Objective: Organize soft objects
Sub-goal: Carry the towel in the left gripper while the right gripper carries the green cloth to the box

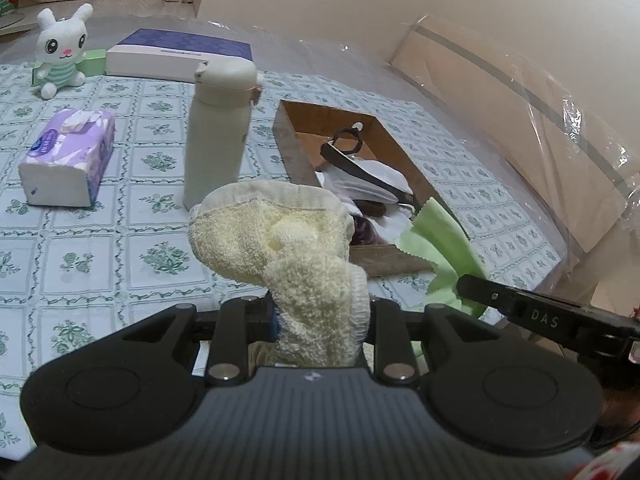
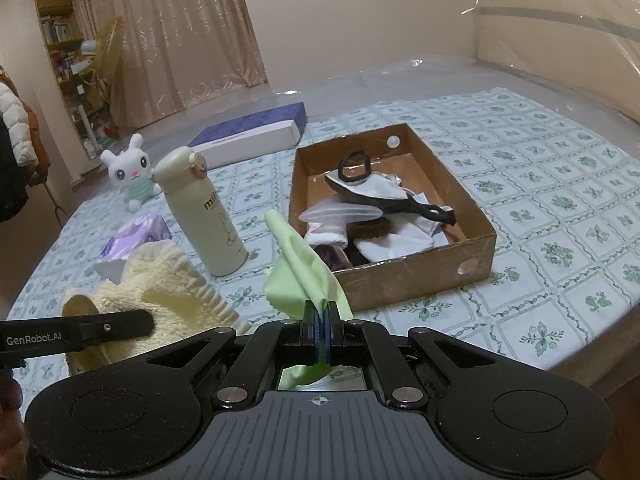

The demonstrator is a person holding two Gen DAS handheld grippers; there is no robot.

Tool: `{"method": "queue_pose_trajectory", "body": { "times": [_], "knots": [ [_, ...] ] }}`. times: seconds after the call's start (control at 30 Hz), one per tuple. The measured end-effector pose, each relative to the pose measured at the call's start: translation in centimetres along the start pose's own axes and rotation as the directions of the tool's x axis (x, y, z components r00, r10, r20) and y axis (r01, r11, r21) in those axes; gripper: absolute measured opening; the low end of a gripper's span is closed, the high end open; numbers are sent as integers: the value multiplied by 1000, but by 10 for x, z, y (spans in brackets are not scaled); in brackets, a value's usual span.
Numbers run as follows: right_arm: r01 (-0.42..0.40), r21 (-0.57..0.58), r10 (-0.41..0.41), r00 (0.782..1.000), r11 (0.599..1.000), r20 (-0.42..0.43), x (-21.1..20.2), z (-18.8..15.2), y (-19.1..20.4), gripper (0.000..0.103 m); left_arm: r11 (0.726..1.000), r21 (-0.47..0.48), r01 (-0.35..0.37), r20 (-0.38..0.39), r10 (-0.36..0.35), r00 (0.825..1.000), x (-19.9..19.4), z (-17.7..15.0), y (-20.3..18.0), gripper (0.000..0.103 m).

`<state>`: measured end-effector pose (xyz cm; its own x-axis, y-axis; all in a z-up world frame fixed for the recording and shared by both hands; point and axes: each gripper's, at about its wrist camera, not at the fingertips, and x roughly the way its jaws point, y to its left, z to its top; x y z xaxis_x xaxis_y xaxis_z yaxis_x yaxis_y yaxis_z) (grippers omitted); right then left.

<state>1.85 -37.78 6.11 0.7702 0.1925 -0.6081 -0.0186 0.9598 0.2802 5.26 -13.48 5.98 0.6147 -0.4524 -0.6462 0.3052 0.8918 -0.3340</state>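
A: Both grippers are loaded; the left gripper (image 1: 320,312) is clamped on a pale yellow terry towel (image 1: 280,236), which bunches up above its jaws, and the right gripper (image 2: 321,328) is pinched tight on a light green cloth (image 2: 300,272), the jaws all but meeting on the thin fabric.

B: And the goal is the cardboard box (image 2: 420,276)?

A: I judge so; it sits on the patterned tablecloth (image 2: 540,208), just beyond both cloths, already holding white fabric and what looks like a black-edged eye mask; the green cloth hangs near its left front corner.

B: How would you drop them well?

A: Carry each bundle over the near wall before letting go; a cloth released short would drape over the rim; the towel is bulky, so aim it at the open far part of the box rather than on the heap.

B: Anything to avoid?

A: The cream flask (image 1: 218,128) stands upright just left of the box; the towel passes near it and could tip it; the tissue pack (image 1: 68,156) and the plush rabbit (image 1: 62,50) lie well off to the left, out of the way.
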Motion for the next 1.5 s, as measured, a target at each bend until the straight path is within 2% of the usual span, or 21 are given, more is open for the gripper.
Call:
{"method": "queue_pose_trajectory", "body": {
  "times": [0.43, 0.8, 1.0, 1.33, 1.5],
  "knots": [
    [55, 48, -57, 997, 997, 45, -8, 14, -39, 2, 996, 52, 70, 11, -71, 997, 31, 26, -48, 23],
    [79, -11, -77, 989, 997, 124, -3, 66, -66, 2, 994, 81, 68, 83, -75, 994, 69, 82, -81, 23],
    [52, -53, -43, 987, 997, 155, 27, 108, -74, 2, 996, 59, 62, 89, -67, 994, 105, 116, -87, 23],
    [24, -16, -22, 991, 1000, 133, 101, 163, -109, 2, 997, -37, 66, 92, -62, 994, 175, 168, -81, 25],
    [22, -33, -19, 994, 999, 105, 136, 177, -118, 2, 999, -28, 23, 88, -20, 996, 210, 181, -78, 28]
  ]
}}
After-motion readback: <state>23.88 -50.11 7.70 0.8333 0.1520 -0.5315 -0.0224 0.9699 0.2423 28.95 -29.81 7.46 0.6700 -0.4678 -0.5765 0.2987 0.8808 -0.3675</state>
